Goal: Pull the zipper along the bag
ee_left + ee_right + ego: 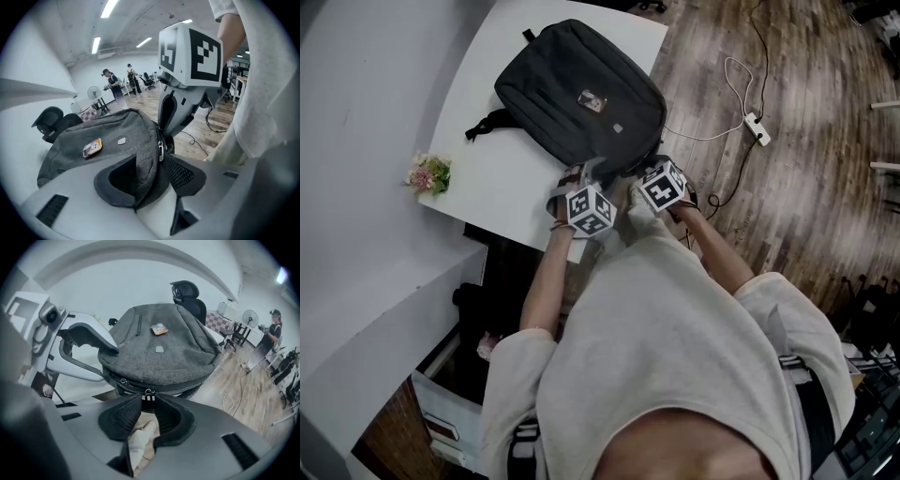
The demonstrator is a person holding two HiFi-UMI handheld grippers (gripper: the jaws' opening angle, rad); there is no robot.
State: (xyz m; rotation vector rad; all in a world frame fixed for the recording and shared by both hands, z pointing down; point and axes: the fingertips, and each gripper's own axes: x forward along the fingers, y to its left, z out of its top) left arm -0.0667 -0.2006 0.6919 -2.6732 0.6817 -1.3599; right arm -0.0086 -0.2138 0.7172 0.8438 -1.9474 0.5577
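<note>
A dark grey backpack (572, 94) lies flat on the white table (487, 178), its zipped end toward me at the table's near edge. My left gripper (581, 175) is at that end, and a fold of the bag's edge (147, 164) lies between its wide-set jaws, which do not clamp it. Just to its right, my right gripper (643, 171) faces the zipper track. In the right gripper view the metal zipper pull (149, 394) sits between the right gripper's (149, 405) parted fingertips without being pinched. A second pull (123, 380) shows further left on the track.
A small bunch of flowers (429, 174) lies at the table's left edge. On the wooden floor to the right are a power strip (757, 128) and its cable. An office chair (187, 291) stands behind the bag. People (110, 82) stand far back in the room.
</note>
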